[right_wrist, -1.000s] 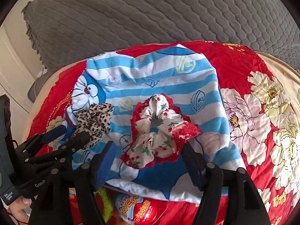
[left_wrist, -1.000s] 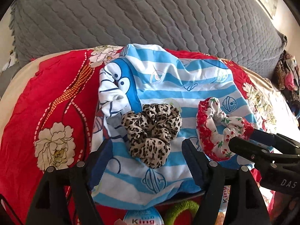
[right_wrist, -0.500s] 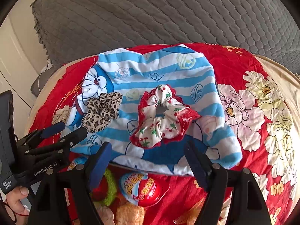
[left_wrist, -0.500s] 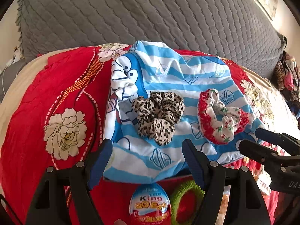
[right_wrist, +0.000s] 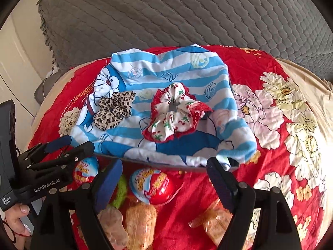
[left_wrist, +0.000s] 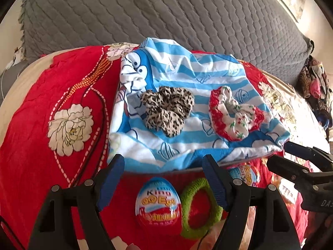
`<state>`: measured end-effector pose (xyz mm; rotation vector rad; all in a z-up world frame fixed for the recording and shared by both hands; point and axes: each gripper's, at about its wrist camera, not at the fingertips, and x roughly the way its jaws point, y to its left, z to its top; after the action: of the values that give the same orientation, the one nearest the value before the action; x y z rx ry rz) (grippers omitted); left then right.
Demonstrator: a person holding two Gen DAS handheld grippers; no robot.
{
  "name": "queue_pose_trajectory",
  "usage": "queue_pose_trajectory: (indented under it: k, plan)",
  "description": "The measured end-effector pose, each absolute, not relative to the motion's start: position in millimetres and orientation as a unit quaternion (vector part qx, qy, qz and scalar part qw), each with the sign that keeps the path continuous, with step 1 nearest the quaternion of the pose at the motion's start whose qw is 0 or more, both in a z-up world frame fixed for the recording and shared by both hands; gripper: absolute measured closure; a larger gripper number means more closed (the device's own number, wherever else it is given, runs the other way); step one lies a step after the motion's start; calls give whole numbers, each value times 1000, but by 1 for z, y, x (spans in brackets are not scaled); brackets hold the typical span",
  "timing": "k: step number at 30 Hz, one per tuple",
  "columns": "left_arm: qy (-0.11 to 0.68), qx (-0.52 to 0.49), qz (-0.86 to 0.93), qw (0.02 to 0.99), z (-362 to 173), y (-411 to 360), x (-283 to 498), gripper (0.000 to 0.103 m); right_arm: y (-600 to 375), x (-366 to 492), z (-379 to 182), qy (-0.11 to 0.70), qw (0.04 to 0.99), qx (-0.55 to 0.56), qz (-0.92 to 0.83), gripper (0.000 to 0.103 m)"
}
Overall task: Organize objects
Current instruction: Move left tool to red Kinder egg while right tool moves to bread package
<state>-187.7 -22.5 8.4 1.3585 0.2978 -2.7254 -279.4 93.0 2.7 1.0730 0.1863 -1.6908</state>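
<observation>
A leopard-print scrunchie (left_wrist: 167,112) (right_wrist: 114,109) and a cherry-print scrunchie with red lace (left_wrist: 233,114) (right_wrist: 174,114) lie side by side on a blue-striped cartoon cloth (left_wrist: 187,73) (right_wrist: 166,68). In front of the cloth lie a toy egg (left_wrist: 158,204) (right_wrist: 152,184), a second egg (left_wrist: 244,175) (right_wrist: 86,169) and a green hair tie (left_wrist: 199,206) (right_wrist: 120,191). My left gripper (left_wrist: 163,166) (right_wrist: 78,143) hovers open above the egg, holding nothing. My right gripper (right_wrist: 165,165) (left_wrist: 281,154) is opening its jaws, with nothing held between them.
Everything rests on a red floral sheet (left_wrist: 62,83) (right_wrist: 260,79) in front of a grey quilted cover (left_wrist: 166,20). Wrapped snack packets (right_wrist: 139,218) lie at the near edge. A heap of clothes (left_wrist: 314,87) sits far right. A person's hand (right_wrist: 16,218) holds the left gripper.
Both grippers have drawn back from the scrunchies toward the near edge, so the eggs, green hair tie and snack packets have come into view. The right jaws stand a little wider.
</observation>
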Motion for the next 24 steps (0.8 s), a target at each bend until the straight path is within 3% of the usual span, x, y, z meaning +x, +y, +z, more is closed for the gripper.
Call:
queue_pose_trajectory:
  k: [4,17,24]
  plan:
    - [99,444,-890,38,11,-19,-178,24,107,-270,0,76,529,455,-713,20]
    - [77,445,-891,33,16,-4,-147,23,149,-233,-4,91,512,456,-723,3]
    - [61,445,-893,24,17,8,-136,18,162,-235,-15,106,503,474,-714,1]
